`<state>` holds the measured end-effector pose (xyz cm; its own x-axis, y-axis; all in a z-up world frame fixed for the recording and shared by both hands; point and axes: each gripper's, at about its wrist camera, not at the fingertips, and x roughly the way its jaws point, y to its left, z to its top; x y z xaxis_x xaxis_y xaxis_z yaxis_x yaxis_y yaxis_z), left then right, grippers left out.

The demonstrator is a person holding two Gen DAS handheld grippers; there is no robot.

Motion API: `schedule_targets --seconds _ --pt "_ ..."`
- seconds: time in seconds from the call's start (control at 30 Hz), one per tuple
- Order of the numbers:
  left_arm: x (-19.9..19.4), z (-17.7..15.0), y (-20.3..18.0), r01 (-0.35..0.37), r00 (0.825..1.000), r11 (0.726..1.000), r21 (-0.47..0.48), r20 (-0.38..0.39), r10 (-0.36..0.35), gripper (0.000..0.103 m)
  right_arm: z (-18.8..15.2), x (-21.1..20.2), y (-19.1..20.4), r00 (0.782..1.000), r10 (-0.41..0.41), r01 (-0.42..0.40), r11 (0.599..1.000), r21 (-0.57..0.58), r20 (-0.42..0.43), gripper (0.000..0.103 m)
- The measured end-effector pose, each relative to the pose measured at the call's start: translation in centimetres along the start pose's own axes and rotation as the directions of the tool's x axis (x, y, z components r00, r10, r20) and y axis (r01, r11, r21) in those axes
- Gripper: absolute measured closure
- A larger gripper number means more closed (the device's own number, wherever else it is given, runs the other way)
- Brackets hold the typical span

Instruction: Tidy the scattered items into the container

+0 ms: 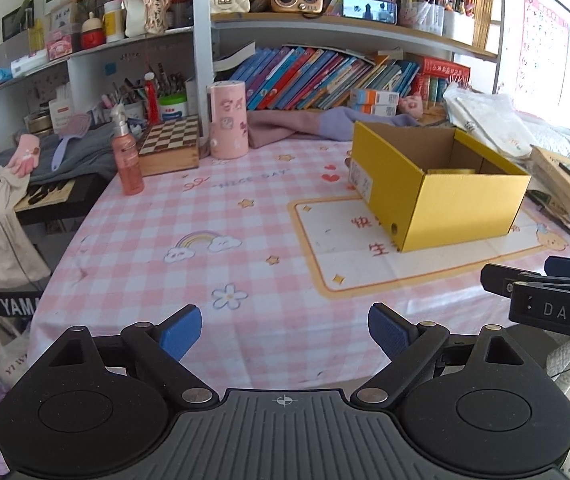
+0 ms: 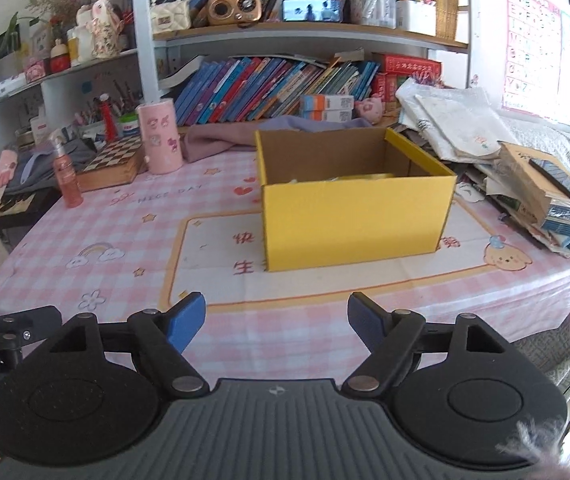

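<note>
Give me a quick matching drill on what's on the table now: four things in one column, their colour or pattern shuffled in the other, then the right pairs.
Things:
1. cardboard box
2. spray bottle
3. cylinder with stickers
4. board-game case

Looks:
A. pale pink
B. yellow outside, brown inside
C. dark and light checks
D. clear, with reddish-pink liquid

Pairs: 1-B, 2-D, 3-A, 4-C

Both the left gripper and the right gripper are open and hold nothing.

Home study: crammed bookshelves (image 1: 325, 76), pink checked tablecloth (image 1: 205, 216).
</note>
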<state>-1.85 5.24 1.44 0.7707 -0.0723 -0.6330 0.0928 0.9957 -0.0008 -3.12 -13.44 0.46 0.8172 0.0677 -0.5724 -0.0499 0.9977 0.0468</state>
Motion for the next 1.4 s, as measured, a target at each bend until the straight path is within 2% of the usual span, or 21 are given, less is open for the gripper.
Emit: schedule_targets --seconds 0.33,0.43,1.23,1.4 --pt "0.3 -0.7 2.0 -0.026 0.999 0.999 -0.037 -0.042 0.024 0.010 -0.6 0.4 2.6 0.999 0.024 -0.026 0.998 -0.055 -0.039 0.018" --pt "0.5 -0.7 2.1 -0.016 0.999 0.999 -0.035 -0.046 0.015 0.007 -0.6 0.5 2.5 0.999 0.015 -0.018 0.999 -0.049 -0.044 0.017" --pt "1.5 -0.3 1.1 0.005 0.998 1.000 0.001 -0.064 -0.005 0.002 -0.9 1.1 1.1 0.997 -0.022 0.022 1.000 0.007 -0.080 0.013" --pt "1.7 -0.4 1.1 0.002 0.997 1.000 -0.005 -0.079 -0.002 0.000 -0.9 1.3 1.2 0.996 -0.022 0.022 1.000 -0.002 -0.089 0.009"
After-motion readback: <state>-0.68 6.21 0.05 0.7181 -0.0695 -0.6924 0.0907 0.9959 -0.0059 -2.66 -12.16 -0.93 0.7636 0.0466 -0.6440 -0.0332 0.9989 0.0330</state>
